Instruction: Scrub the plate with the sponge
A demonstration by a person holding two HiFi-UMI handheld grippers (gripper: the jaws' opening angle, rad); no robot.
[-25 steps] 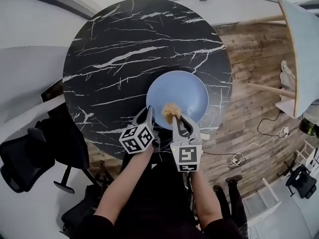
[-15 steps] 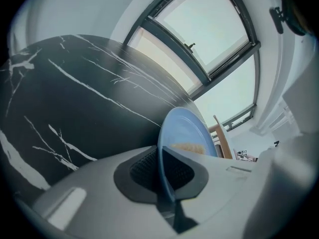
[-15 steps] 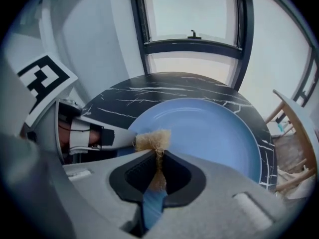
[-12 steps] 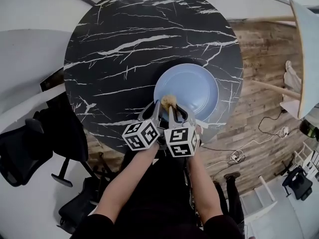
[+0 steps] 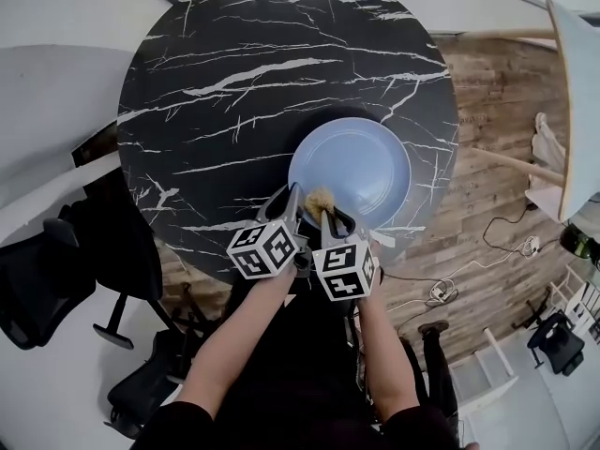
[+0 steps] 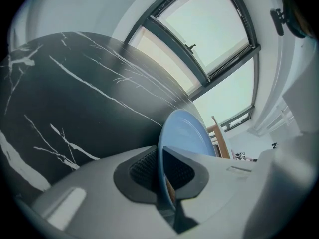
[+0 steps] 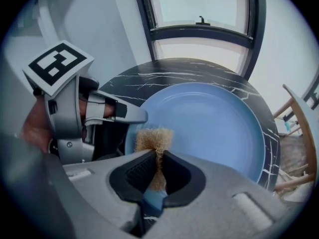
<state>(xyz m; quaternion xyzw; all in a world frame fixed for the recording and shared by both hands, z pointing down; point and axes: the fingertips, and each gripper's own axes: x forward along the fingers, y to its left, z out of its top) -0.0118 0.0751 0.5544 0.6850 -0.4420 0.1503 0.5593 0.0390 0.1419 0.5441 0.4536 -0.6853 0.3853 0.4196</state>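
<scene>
A light blue plate point(image 5: 361, 162) lies on the near right part of the black marble table point(image 5: 234, 82). My left gripper point(image 5: 292, 199) is shut on the plate's near rim; the rim point(image 6: 164, 158) stands edge-on between its pads. Its jaws have just eased open slightly, with the rim still between them. My right gripper point(image 5: 324, 213) is shut on a tan fibrous sponge point(image 5: 320, 200), which rests on the plate's near-left area. In the right gripper view the sponge point(image 7: 154, 139) sticks out of the jaws over the plate point(image 7: 214, 123), close beside the left gripper point(image 7: 134, 115).
The round table's near edge runs just below both grippers. A black office chair point(image 5: 47, 279) stands at the left. Wooden floor with cables point(image 5: 469, 279) lies to the right, beside a pale tabletop point(image 5: 574, 92). The person's legs are below the grippers.
The right gripper has carried the sponge left and down, onto the plate's near-left area beside the left gripper. The left gripper has stayed on the rim.
</scene>
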